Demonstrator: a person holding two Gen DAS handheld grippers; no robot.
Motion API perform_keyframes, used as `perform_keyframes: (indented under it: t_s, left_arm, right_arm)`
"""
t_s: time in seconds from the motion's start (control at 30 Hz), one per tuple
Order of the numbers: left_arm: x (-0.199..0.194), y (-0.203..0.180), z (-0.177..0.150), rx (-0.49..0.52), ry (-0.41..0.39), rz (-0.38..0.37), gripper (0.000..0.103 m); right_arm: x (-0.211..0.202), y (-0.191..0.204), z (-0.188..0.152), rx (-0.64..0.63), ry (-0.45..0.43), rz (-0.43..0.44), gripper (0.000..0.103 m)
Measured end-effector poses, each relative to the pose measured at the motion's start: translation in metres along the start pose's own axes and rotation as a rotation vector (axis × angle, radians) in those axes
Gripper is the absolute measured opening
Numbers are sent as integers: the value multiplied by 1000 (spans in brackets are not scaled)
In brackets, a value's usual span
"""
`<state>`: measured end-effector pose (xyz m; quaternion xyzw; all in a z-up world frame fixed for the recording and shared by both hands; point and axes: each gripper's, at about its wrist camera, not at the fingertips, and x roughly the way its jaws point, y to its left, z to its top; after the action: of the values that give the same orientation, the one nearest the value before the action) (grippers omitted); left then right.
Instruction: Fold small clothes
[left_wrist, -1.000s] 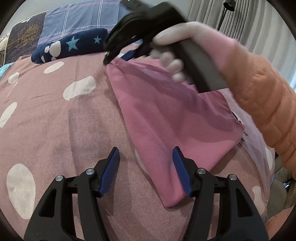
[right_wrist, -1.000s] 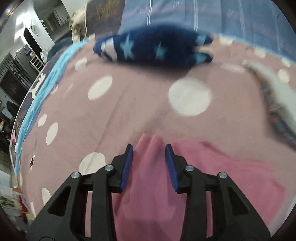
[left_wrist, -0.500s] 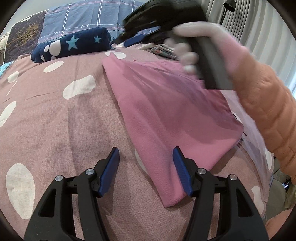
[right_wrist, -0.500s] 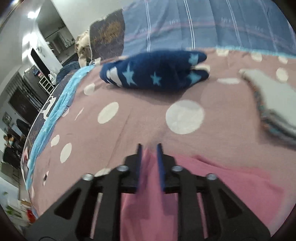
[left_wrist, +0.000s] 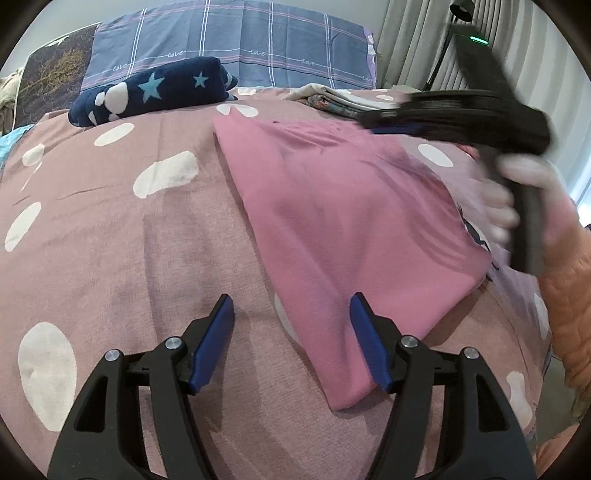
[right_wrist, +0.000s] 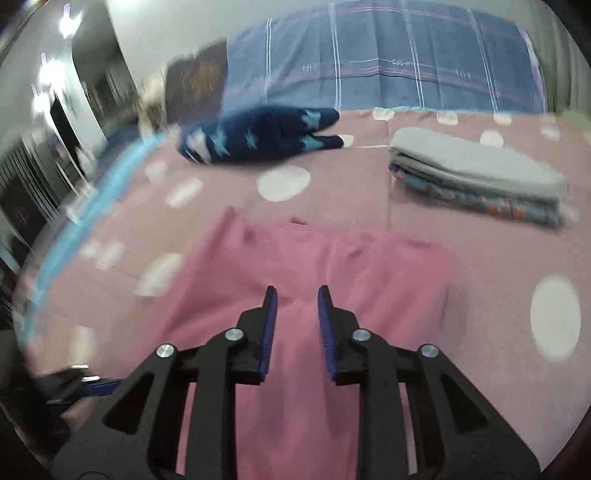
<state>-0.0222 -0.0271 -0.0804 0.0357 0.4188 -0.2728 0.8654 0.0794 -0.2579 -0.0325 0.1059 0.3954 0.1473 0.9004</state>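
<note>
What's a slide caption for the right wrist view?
Open right tongs above the flattened pink garment on the dotted bedspread, folded stack beyond.

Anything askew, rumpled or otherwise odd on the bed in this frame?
Nothing serious. The folded pink garment lies diagonally on the spotted mauve bedspread, its far edge slightly rumpled. The folded grey-topped stack sits neat.

The left black plastic two-finger gripper (left_wrist: 291, 325) carries blue ribbed finger pads (left_wrist: 367, 343) and silver pivot screws. The right black plastic two-finger gripper (right_wrist: 297, 310) matches. A pale-gloved right hand (left_wrist: 517, 199) joins an orange quilted sleeve (left_wrist: 569, 314) at frame right.
</note>
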Motion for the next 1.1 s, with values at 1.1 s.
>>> perform_keyframes:
  t_s: [1.1]
  left_arm:
    - [28, 23, 53, -135, 49, -199, 67]
  right_arm:
    - [-32, -76, -66, 283, 59, 68, 52]
